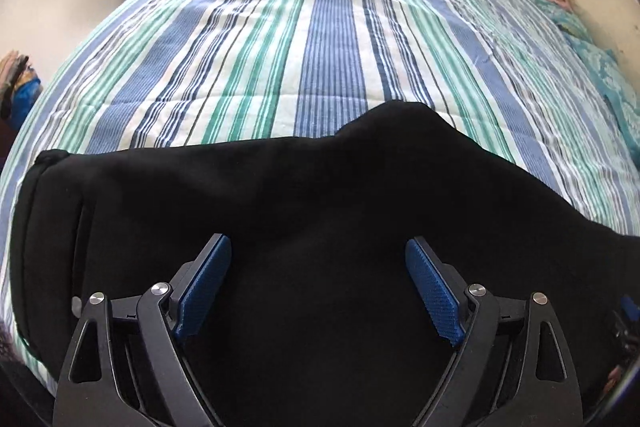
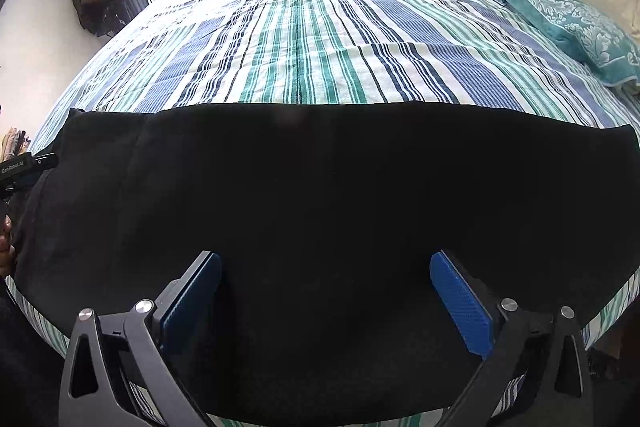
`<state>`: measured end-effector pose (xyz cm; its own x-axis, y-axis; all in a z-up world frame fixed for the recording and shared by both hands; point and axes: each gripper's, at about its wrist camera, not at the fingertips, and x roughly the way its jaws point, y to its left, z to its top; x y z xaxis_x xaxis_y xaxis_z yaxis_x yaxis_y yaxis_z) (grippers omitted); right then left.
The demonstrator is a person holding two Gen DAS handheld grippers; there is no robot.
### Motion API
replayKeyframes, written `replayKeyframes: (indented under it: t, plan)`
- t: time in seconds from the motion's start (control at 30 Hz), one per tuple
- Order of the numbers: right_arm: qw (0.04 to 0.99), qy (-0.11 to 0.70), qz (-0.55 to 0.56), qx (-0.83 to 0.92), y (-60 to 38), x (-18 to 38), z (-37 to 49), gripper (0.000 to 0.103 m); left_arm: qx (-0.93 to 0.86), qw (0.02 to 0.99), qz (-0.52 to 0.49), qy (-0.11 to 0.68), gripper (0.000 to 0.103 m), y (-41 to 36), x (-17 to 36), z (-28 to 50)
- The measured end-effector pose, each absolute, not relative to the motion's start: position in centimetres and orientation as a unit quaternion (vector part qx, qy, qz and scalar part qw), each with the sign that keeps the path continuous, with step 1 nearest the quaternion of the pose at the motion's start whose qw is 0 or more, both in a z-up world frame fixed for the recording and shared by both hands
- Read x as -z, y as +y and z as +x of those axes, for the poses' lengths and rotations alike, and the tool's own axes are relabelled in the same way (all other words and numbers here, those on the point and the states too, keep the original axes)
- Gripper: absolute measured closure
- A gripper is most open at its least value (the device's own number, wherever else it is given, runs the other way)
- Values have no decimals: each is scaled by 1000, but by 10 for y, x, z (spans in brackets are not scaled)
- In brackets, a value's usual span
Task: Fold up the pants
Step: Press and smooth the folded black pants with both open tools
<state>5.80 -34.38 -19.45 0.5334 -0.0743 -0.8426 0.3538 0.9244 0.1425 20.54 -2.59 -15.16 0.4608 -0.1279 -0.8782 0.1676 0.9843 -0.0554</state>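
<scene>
- Black pants (image 1: 304, 211) lay spread flat across the near edge of the bed (image 1: 332, 39), on the striped sheet.
- My left gripper (image 1: 318, 283) hung over them, jaws wide apart, nothing pinched between the blue pads (image 1: 204, 287).
- Right gripper (image 2: 326, 301) was the same: jaws spread wide over the black cloth, gripping nothing.
- Teal pillows (image 2: 576, 23) sat along the bed's right side by the wall.
</scene>
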Motion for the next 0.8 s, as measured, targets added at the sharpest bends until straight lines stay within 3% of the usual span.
replayKeyframes:
  t: [0.23,0.43,0.5,0.8]
  plan:
    - [863,468,146,124,-343,195,58,0,178,861,28,476,11,-57,117,197]
    - [864,466,142,127,-342,195,58,0,124,859,69,491,10,-71,149,234]
    - [865,464,142,127,-342,195,58,0,121,847,32,517,8,-58,168,244]
    - [866,464,140,125,-342,195,57,0,163,867,11,471,7,-40,125,200]
